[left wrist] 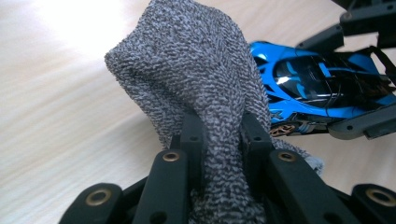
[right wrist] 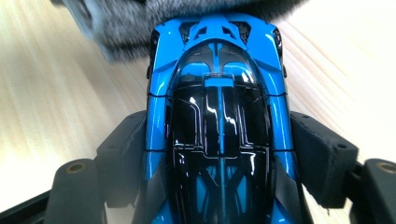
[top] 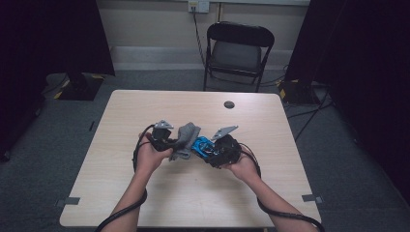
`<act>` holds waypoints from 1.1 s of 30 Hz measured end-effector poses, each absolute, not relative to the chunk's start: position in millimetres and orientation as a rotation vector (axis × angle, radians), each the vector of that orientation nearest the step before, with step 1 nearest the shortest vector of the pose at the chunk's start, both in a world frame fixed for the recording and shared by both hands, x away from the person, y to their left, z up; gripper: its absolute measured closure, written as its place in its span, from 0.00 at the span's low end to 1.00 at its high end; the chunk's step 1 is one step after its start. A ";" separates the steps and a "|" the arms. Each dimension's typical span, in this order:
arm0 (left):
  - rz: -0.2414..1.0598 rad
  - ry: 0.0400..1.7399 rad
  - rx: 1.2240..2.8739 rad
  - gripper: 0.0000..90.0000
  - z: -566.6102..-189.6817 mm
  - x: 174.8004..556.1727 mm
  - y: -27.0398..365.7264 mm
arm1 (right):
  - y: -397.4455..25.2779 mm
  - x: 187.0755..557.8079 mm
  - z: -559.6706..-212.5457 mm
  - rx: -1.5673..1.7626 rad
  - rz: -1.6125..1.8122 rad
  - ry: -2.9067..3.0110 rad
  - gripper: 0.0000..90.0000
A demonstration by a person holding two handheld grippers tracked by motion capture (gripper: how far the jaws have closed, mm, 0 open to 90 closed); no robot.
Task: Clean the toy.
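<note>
Both things are gripped mid-tabletop: my left gripper [left wrist: 223, 135] pinches the grey cloth [left wrist: 196, 70], my right gripper [right wrist: 219, 154] clamps the blue toy car [right wrist: 217, 93]; wiping looks barely begun.

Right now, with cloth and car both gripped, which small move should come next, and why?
Probably draw the grey cloth along the blue toy car. The left gripper pinches the cloth, the right gripper clamps the car's sides, and the cloth's edge already meets the car's end.
</note>
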State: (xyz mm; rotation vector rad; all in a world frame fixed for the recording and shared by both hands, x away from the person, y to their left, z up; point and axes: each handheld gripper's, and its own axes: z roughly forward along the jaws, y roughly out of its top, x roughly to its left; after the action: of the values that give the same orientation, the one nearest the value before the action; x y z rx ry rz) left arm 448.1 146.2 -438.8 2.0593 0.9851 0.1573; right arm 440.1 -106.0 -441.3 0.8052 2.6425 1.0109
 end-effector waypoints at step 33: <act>0.077 0.908 2.105 0.84 -445.1 432.3 141.9 | -114.9 468.5 -442.2 0.907 0.928 2.600 0.31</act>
State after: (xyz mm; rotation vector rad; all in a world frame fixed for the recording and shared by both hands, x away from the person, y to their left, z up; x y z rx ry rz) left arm 432.3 141.9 -445.1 2.1054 0.9075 0.0772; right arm 468.5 -114.9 -442.2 0.9071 2.5998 0.9284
